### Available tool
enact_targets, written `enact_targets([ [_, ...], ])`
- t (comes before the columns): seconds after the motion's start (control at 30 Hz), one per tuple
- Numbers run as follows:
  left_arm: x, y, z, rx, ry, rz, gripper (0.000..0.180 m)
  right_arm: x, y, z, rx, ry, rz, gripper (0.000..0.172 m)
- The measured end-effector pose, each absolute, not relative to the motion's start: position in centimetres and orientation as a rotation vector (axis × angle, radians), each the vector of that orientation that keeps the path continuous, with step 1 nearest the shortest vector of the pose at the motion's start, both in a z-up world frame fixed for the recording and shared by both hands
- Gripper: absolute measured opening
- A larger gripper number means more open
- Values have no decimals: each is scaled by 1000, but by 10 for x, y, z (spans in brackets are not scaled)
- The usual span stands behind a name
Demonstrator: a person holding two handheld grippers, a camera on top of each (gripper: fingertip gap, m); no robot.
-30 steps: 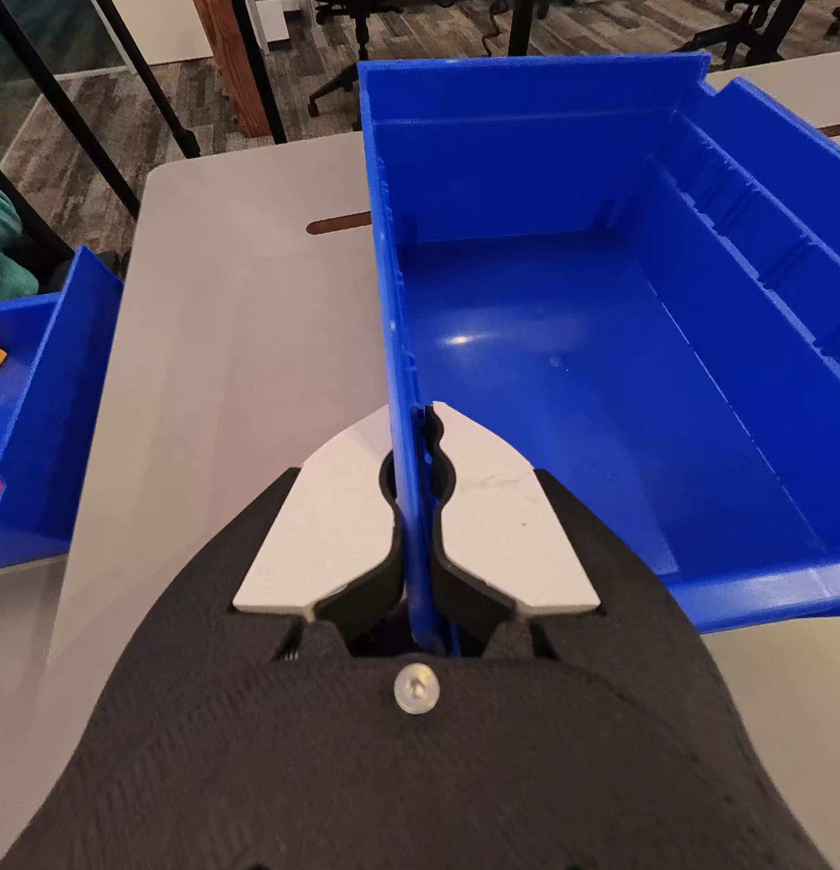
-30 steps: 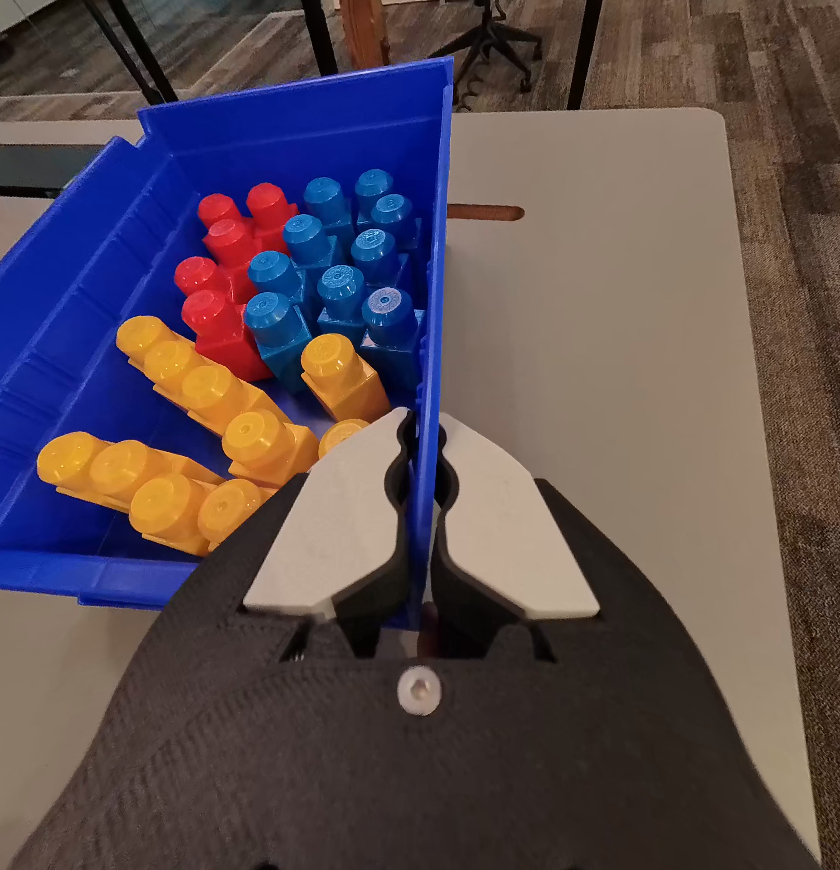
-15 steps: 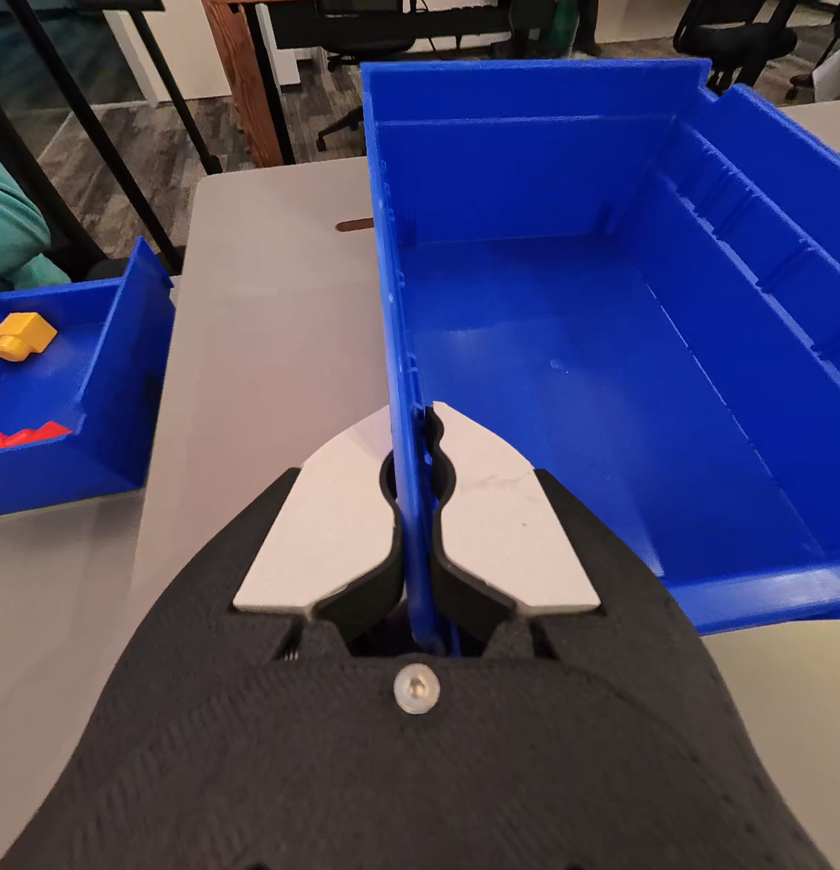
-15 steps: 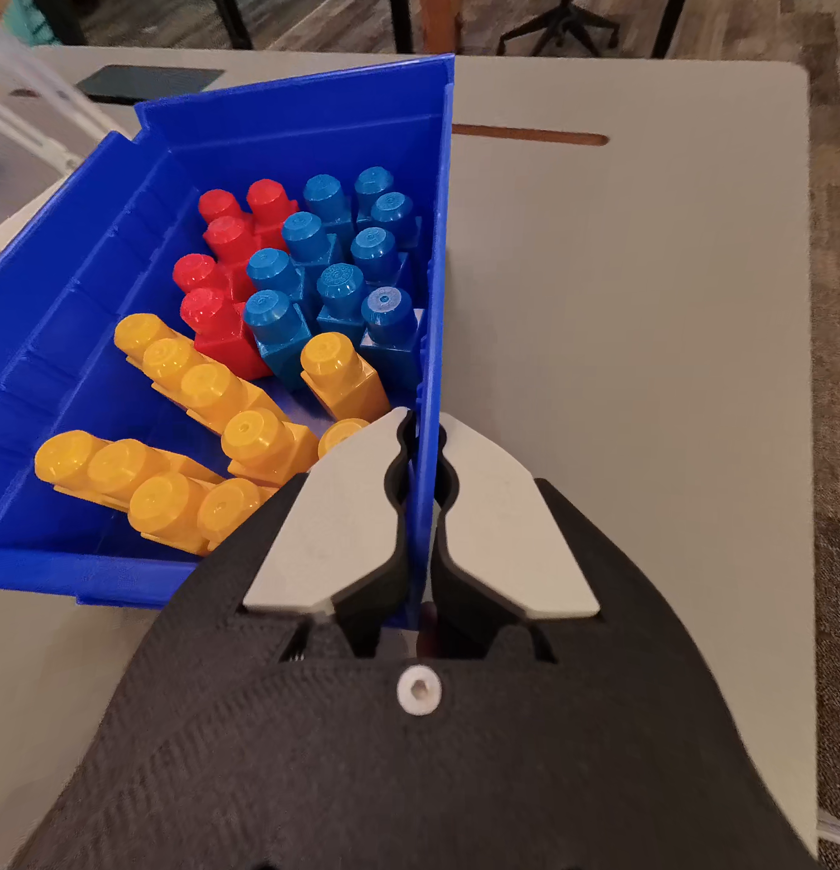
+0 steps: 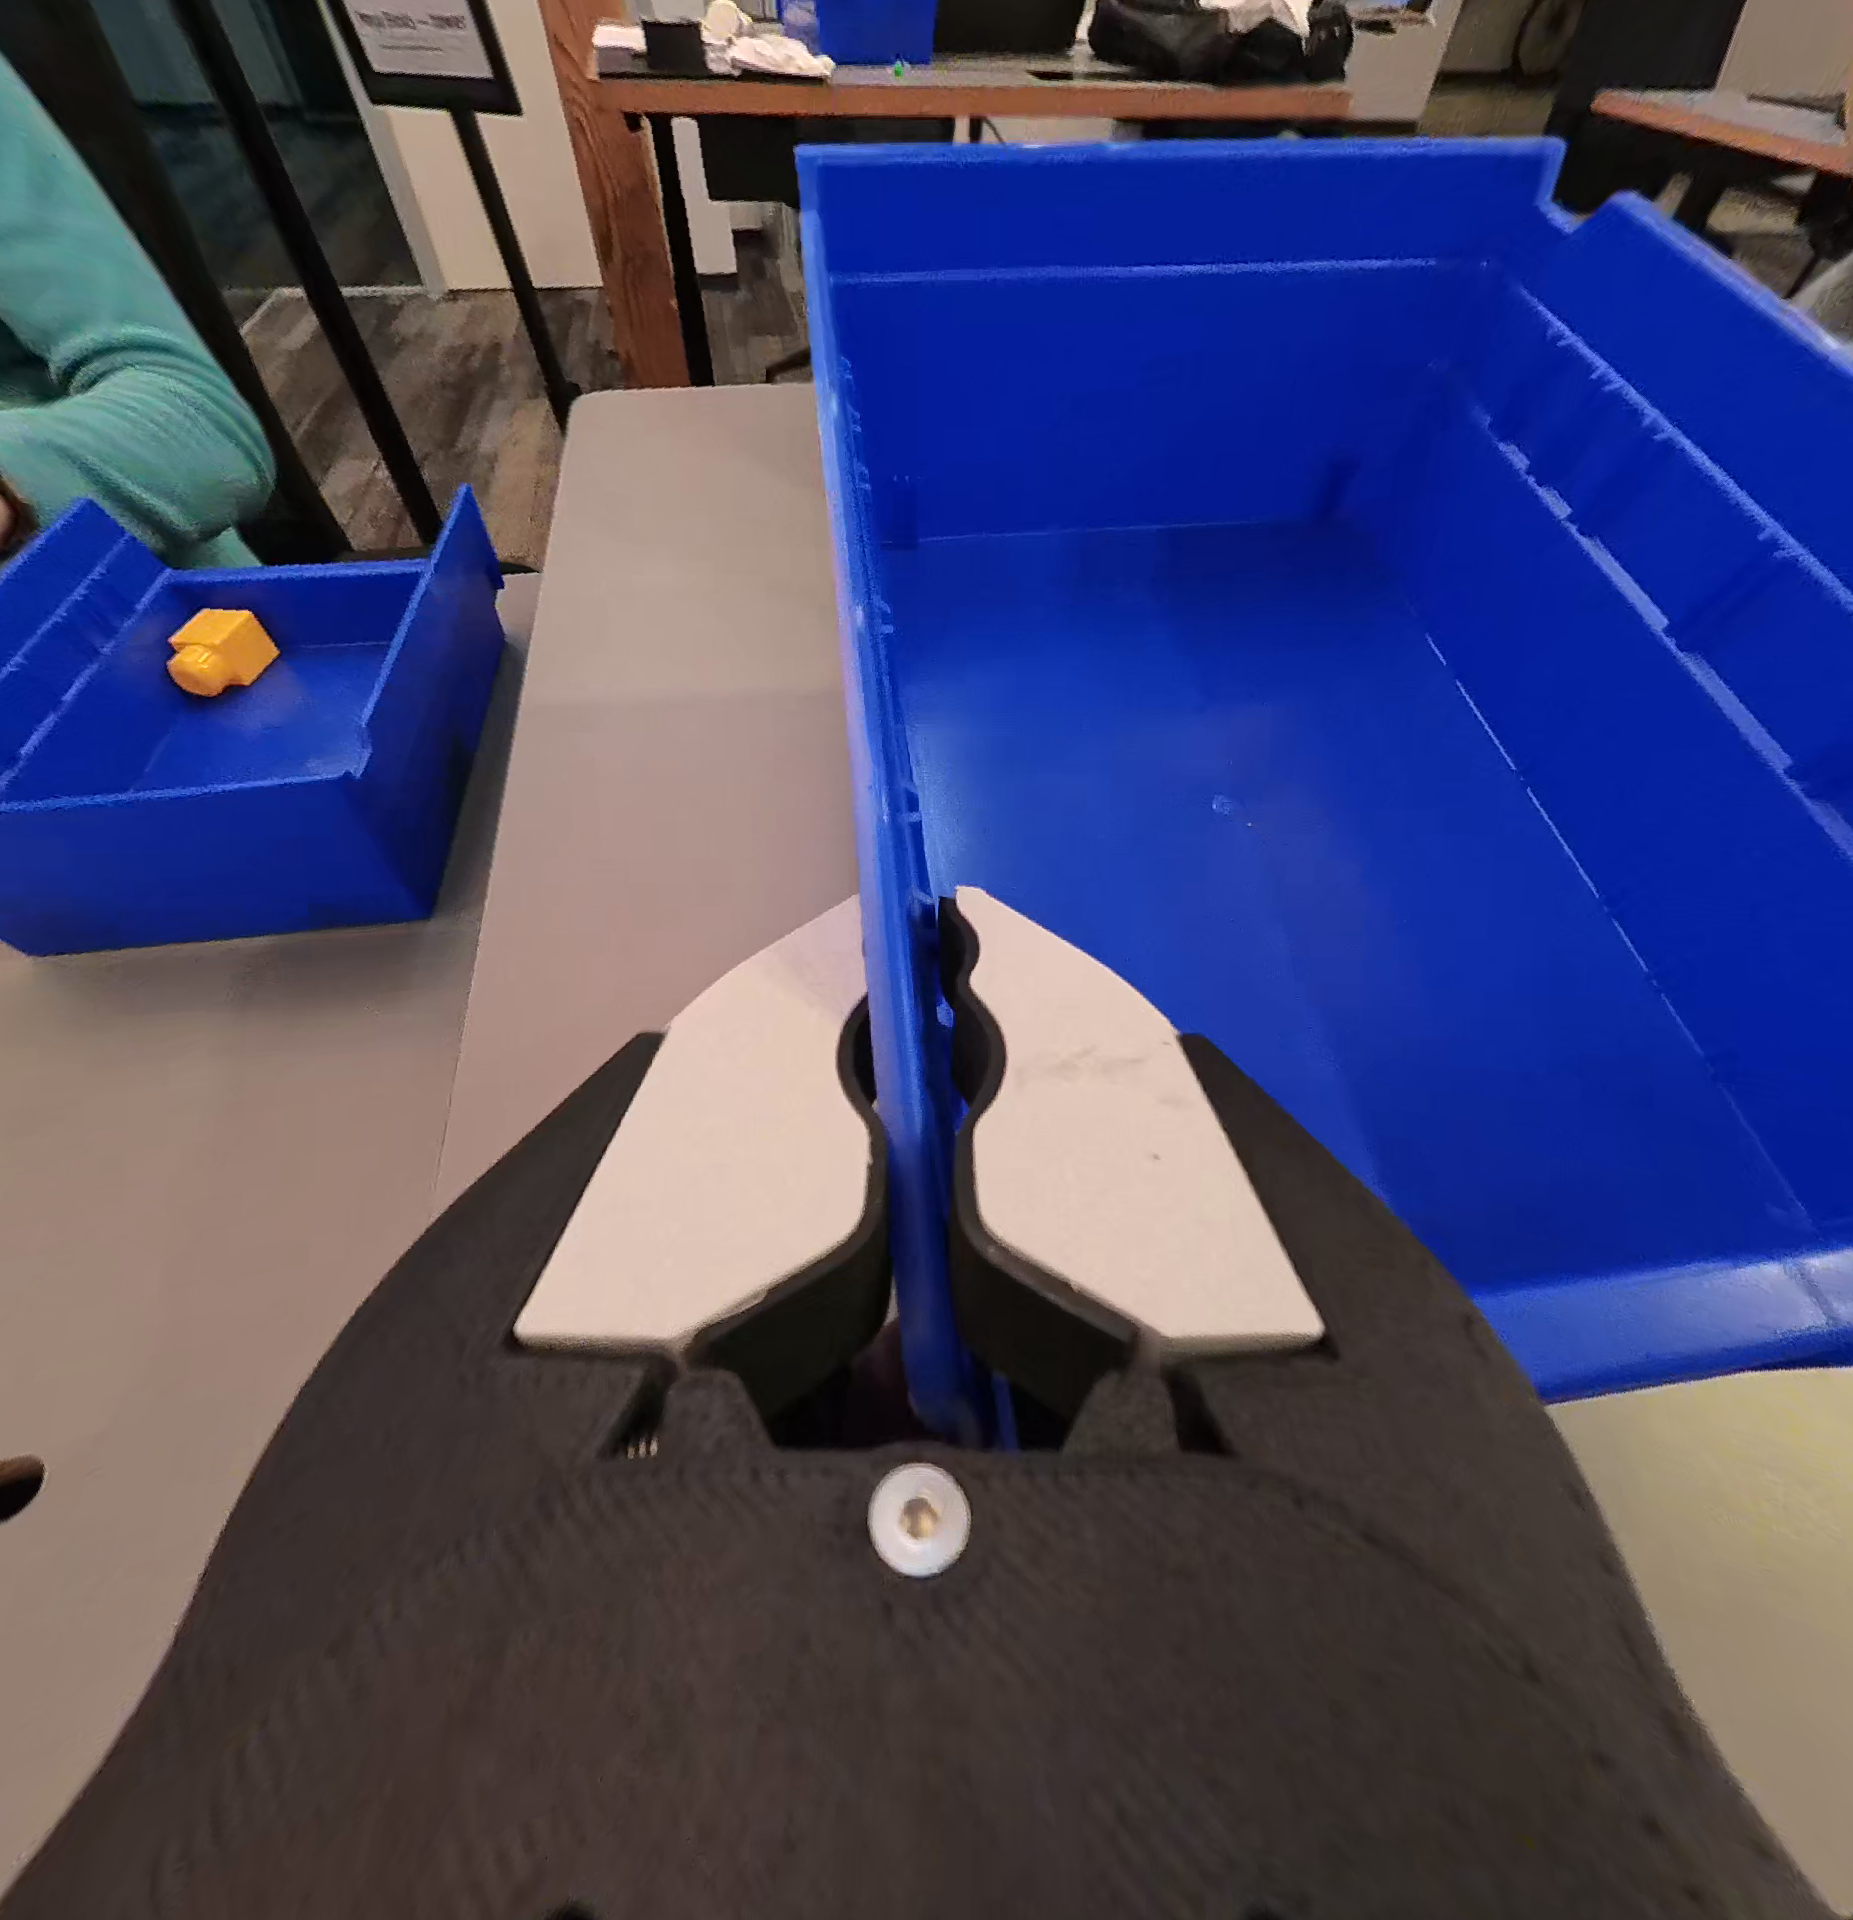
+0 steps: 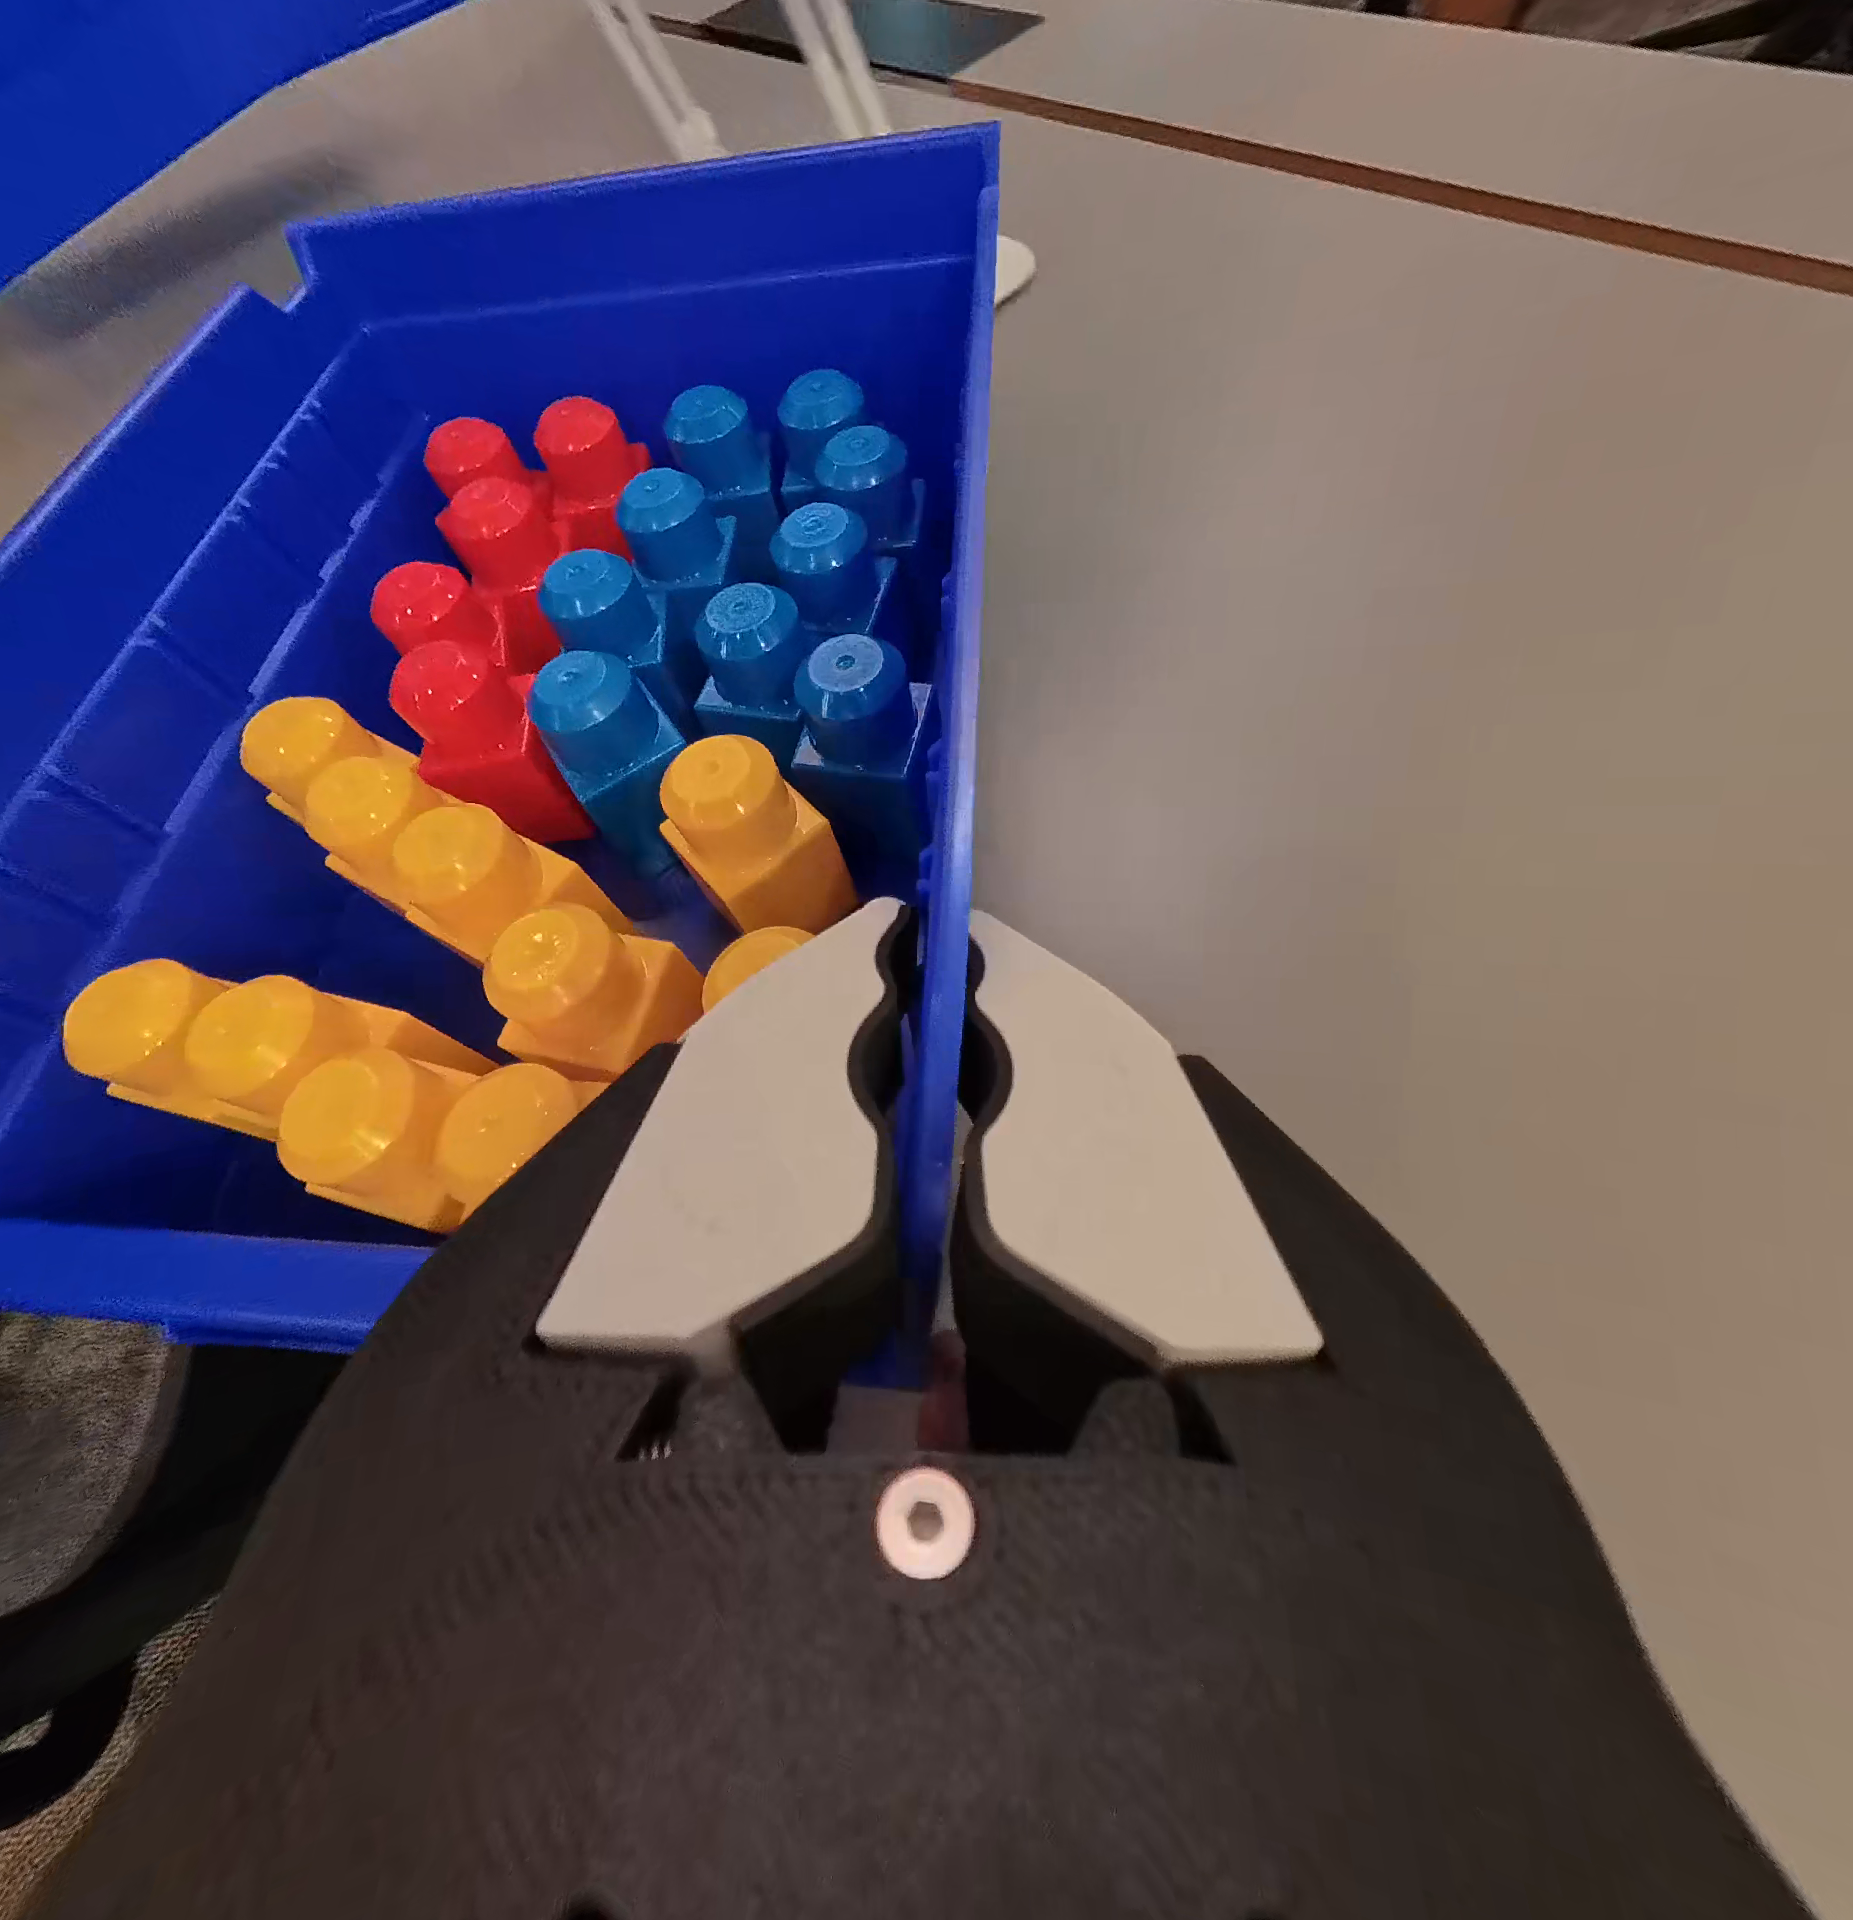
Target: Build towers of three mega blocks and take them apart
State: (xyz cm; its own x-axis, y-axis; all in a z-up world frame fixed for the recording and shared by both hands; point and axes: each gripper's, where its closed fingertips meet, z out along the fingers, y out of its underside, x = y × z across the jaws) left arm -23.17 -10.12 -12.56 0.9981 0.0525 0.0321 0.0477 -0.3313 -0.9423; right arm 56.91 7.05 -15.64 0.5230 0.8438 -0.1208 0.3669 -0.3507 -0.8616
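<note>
Left tongs [image 5: 917,914] are clenched on the left side wall of an empty blue bin [image 5: 1317,810], one pad inside the wall and one outside. Right tongs [image 6: 937,920] are clenched in the same way on the right side wall of a second blue bin [image 6: 631,260], which carries the mega blocks: yellow blocks [image 6: 579,987] lying toward its near end, red blocks [image 6: 475,707] and blue blocks [image 6: 745,644] standing toward its far end. No block is gripped and no tower is begun.

Against the earlier frames, both grips are unchanged; what differs is the surroundings. In the left view the grey tabletop [image 5: 673,644] recedes, its far edge draws closer to the bin's end wall, and a further small blue bin [image 5: 226,790] holding one yellow block [image 5: 221,649] now shows whole at the left edge, beside a teal sleeve [image 5: 80,343]. In the right view the filled bin hangs partly past the near tabletop edge, with grey fabric [image 6: 49,1455] showing below it; before, the bin lay on the tabletop.

Judged from this, both bins are being carried or repositioned together, a preparatory step: block handling can start only once they are set down and the walls let go.
</note>
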Motion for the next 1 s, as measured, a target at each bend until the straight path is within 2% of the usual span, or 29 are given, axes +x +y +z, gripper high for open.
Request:
enact_targets([
  [0.7, -275, -172, -106, -1839, -137, 66, 6, 322, 32, -159, -1835, -1298, 889, 5],
  [1.0, -291, -195, -98, -1810, -173, 83, 6, 221, 46, -159, -1851, -1228, 855, 5],
])
